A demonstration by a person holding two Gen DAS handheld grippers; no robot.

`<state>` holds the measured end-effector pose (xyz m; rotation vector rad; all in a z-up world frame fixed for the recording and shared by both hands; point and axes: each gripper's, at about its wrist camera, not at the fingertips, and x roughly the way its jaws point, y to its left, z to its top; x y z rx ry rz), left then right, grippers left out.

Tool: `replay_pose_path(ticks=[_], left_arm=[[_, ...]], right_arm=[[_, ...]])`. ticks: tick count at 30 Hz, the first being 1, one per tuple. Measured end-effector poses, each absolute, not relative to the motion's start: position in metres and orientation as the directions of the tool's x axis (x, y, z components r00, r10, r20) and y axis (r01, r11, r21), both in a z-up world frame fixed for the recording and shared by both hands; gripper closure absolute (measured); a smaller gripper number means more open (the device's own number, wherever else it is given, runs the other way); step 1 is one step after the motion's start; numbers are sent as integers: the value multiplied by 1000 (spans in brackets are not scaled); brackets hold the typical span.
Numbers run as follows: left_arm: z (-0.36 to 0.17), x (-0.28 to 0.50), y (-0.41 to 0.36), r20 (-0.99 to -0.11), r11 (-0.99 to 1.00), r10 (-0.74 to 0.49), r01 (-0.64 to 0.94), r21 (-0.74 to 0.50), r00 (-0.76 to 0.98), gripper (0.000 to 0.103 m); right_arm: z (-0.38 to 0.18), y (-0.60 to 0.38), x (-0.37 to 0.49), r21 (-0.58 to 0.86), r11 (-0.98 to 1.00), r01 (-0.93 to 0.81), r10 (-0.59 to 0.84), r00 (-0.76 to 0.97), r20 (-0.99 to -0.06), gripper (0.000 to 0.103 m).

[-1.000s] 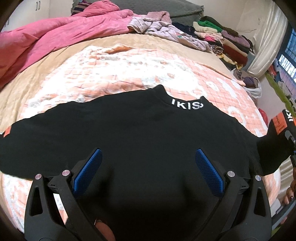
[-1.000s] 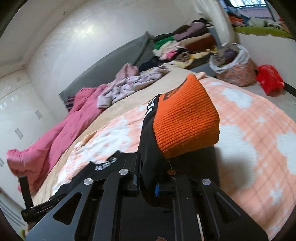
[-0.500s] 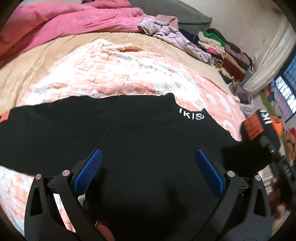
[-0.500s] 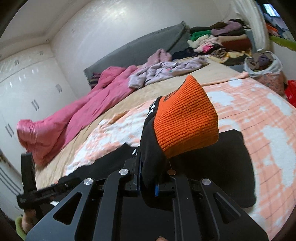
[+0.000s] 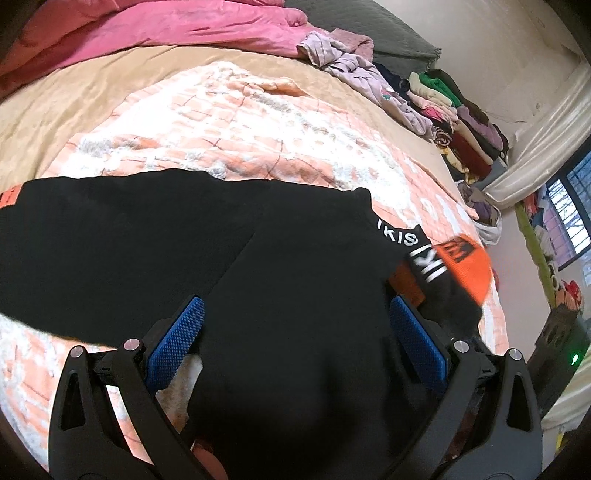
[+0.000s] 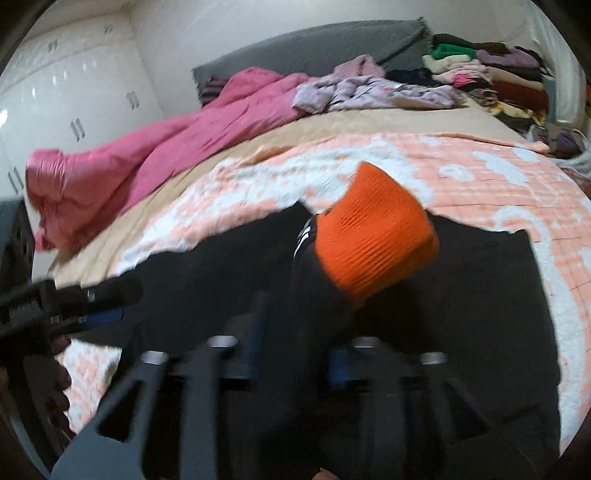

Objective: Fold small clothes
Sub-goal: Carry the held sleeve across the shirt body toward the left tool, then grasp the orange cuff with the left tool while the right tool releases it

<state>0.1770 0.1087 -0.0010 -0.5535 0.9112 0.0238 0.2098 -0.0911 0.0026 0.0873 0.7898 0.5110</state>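
A black sweater point(image 5: 280, 258) lies spread on the peach quilt point(image 5: 258, 129), white letters on its collar point(image 5: 397, 236). Its right sleeve is folded in over the body, and the orange cuff point(image 5: 469, 269) rests by the collar. In the right wrist view that cuff point(image 6: 373, 236) stands up just ahead of my right gripper point(image 6: 299, 343). Its jaws are opening, and the black sleeve still lies between the parted blue pads. My left gripper point(image 5: 295, 325) hovers open over the sweater's body with nothing gripped; it also shows at the left as the left gripper point(image 6: 118, 302). The other cuff point(image 5: 9, 195) peeks at the far left.
A pink duvet point(image 5: 166, 33) and crumpled lilac clothes point(image 5: 354, 70) lie at the head of the bed. A stack of folded clothes point(image 5: 461, 122) sits at the far right corner. White wardrobe doors point(image 6: 74, 92) line the left wall. The bed's edge drops off to the right.
The right gripper swung the orange-cuffed sleeve inward over the sweater's body, then its jaws parted from a tight grip. The left gripper stayed open and drifted sideways over the sweater.
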Motion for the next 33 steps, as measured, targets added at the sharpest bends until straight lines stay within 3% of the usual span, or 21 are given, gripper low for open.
replay_pose_path(ticks=[6, 8, 12, 18, 20, 22, 23, 30, 32, 33], left_arm=[[-5, 177, 119, -750, 841, -224, -266, -472, 623, 9], [-7, 177, 120, -749, 835, -232, -268, -481, 620, 9], [-13, 178, 120, -745, 817, -266, -267, -511, 612, 9], [-23, 183, 109, -759, 818, -302, -253, -517, 577, 10], [-27, 186, 104, -767, 823, -304, -250, -510, 564, 15], [-32, 190, 96, -780, 831, -307, -245, -499, 545, 32], [-33, 191, 93, -782, 833, -310, -241, -497, 541, 35], [-45, 208, 72, -821, 868, -264, -246, -431, 506, 39], [-45, 211, 67, -834, 887, -211, -258, -383, 510, 59], [-44, 212, 65, -833, 894, -197, -254, -369, 517, 74]], right_arm=[[-1, -77, 192, 252, 838, -485, 514, 542, -665, 34], [1, -77, 185, 249, 825, -508, 529, 536, -658, 22], [6, -76, 171, 178, 814, -553, 516, 548, -658, 21], [12, -111, 174, 257, 847, -465, 508, 570, -646, 20], [14, -129, 176, 271, 868, -416, 485, 592, -644, 20], [15, -145, 178, 283, 885, -369, 460, 610, -644, 20], [15, -151, 179, 287, 890, -354, 453, 617, -644, 20], [17, -203, 179, 314, 922, -225, 380, 669, -638, 20], [17, -213, 179, 320, 926, -200, 367, 677, -638, 20], [17, -218, 178, 321, 928, -190, 360, 679, -639, 20]])
